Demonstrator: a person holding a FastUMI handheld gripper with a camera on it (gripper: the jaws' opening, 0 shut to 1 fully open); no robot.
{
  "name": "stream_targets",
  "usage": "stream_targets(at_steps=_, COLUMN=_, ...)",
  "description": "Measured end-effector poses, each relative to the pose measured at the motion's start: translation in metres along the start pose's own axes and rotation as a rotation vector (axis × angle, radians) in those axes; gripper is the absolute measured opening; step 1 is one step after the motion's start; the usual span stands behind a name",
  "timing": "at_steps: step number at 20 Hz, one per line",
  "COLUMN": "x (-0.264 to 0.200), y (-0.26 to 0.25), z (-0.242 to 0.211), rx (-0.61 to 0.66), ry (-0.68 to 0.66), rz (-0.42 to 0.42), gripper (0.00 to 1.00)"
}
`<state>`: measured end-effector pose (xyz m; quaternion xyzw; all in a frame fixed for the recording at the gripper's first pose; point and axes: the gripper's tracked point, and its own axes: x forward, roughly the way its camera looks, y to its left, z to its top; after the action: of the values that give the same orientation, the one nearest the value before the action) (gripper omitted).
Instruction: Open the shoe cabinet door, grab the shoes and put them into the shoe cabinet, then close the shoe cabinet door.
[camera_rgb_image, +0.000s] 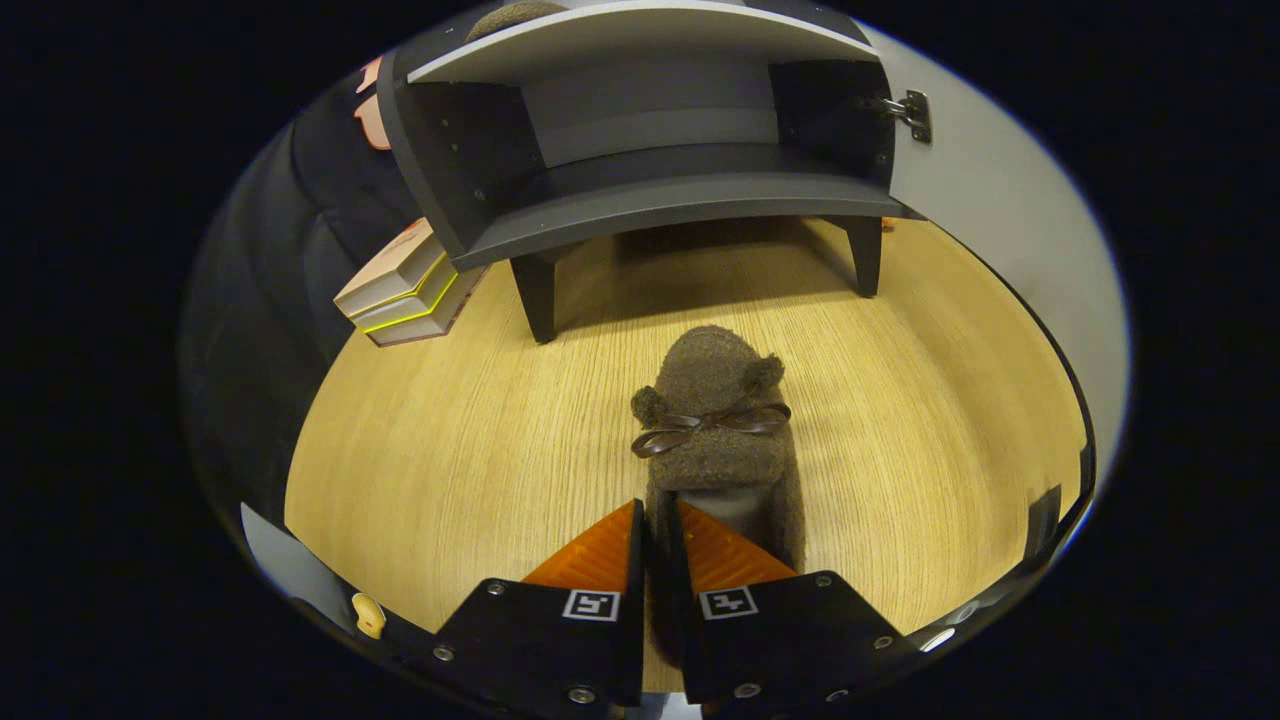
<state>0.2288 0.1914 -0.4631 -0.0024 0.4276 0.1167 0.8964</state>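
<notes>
Pinching the near side wall of the brown fuzzy shoe (716, 430), the gripper (659, 530) has its two fingers drawn almost together, one outside the wall and one down in the shoe's opening, so the fabric is squeezed between them. The shoe, a slipper with a little brown bow across its top, sits on the pale wooden table (450, 450) just ahead of the fingers, toe pointing away toward the shoe cabinet (640, 160).

The cabinet's door (1000, 220) already stands swung wide to the right on its hinge (912, 112), and the dark lower compartment looks bare, so I take the opening step as done and the grabbing step as the one in hand. Whether the shoe has left the table yet I cannot tell.

Next, I'd judge, the shoe needs lifting enough to clear the cabinet's front lip, which stands raised on short legs, then carrying straight forward into that compartment.

Room looks generous: open tabletop lies between shoe and cabinet, with nothing in the direct path. A stack of boxes (405, 290) sits off to the left beside the cabinet's side panel, well apart from the line of travel. The open door bounds the right side, and the shelf above the compartment limits how high the shoe can go in.
</notes>
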Motion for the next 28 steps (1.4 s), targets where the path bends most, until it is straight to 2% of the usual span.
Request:
stream_targets(at_steps=9, x=0.037, y=-0.003, z=0.02, rx=0.025, ry=-0.03, rz=-0.035, gripper=0.14)
stream_targets(at_steps=12, x=0.031, y=-0.005, z=0.019, rx=0.04, ry=-0.041, rz=-0.039, gripper=0.07)
stream_targets(at_steps=19, x=-0.023, y=-0.014, z=0.031, rx=0.027, ry=-0.084, rz=-0.036, gripper=0.06)
stream_targets(at_steps=28, x=-0.109, y=-0.011, z=0.097, rx=0.002, ry=-0.206, rz=-0.022, gripper=0.06)
